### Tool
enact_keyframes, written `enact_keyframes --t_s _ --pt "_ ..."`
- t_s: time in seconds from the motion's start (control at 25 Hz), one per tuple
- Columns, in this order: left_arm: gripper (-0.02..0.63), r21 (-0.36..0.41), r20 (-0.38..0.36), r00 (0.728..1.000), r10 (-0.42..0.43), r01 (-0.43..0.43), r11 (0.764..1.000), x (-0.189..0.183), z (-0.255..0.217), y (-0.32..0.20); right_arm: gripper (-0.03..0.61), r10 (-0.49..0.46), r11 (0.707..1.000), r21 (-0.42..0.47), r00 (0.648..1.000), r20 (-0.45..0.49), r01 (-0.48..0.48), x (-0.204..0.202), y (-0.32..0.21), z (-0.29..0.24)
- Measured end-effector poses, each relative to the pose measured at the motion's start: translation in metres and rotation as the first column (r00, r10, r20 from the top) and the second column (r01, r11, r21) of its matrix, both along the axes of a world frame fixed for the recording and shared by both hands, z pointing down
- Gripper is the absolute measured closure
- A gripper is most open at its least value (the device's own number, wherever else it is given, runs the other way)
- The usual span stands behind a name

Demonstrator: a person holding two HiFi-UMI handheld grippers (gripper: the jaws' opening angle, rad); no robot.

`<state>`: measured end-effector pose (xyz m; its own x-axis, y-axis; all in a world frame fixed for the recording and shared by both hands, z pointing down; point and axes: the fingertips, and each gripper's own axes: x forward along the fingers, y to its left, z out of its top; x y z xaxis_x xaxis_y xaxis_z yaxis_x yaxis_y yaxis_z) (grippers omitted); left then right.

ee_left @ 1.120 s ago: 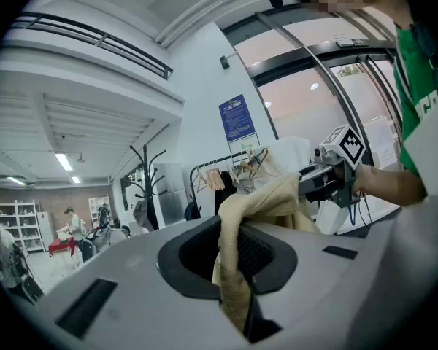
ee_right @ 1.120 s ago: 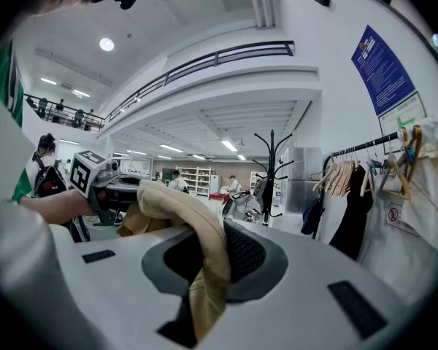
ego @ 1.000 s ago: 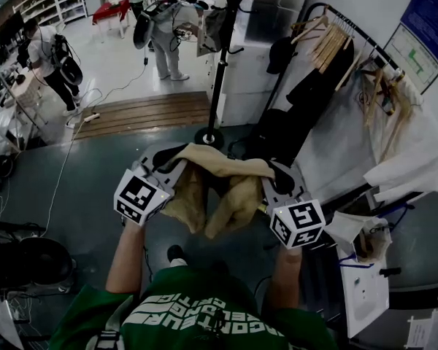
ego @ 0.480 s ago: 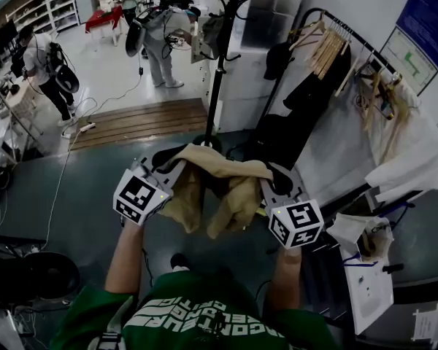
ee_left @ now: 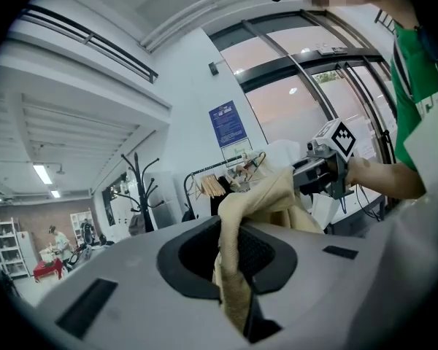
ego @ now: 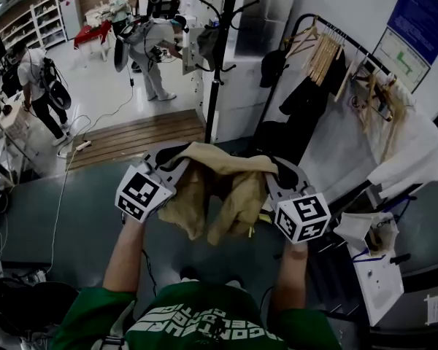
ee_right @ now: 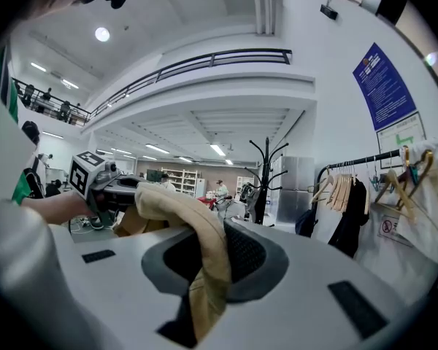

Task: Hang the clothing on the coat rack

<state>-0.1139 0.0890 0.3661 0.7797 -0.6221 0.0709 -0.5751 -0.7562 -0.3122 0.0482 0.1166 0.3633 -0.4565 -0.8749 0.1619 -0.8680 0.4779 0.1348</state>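
A tan garment (ego: 219, 188) hangs stretched between my two grippers at waist height, its folds drooping below them. My left gripper (ego: 169, 168) is shut on one end of the cloth (ee_left: 237, 257); my right gripper (ego: 274, 172) is shut on the other end (ee_right: 204, 268). The black coat rack (ego: 217, 57) stands straight ahead beyond the garment, its curved hooks near the top; it also shows in the right gripper view as the coat rack (ee_right: 266, 170) and in the left gripper view as the coat rack (ee_left: 137, 188). A bag hangs on one of its hooks.
A clothes rail (ego: 336, 46) with wooden hangers and dark and white garments stands at the right against the wall. A wooden platform (ego: 139, 133) lies on the floor ahead left. Several people (ego: 150, 46) stand in the back. Cables cross the floor at left.
The head view has shifted slightly, so the rack and the rail sit a little lower and nearer. Both grippers still hold the garment the same way.
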Motion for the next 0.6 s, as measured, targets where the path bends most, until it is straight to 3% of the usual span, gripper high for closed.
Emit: enact_keyframes --t_s 0.6 --pt "0.584 0.037 -0.003 1.000 0.027 -0.027 0.999 -0.004 -0.024 -0.066 0.518 0.043 0.999 0.015 0.999 0.012 -0.043 -0.005 -0.063 -0.025"
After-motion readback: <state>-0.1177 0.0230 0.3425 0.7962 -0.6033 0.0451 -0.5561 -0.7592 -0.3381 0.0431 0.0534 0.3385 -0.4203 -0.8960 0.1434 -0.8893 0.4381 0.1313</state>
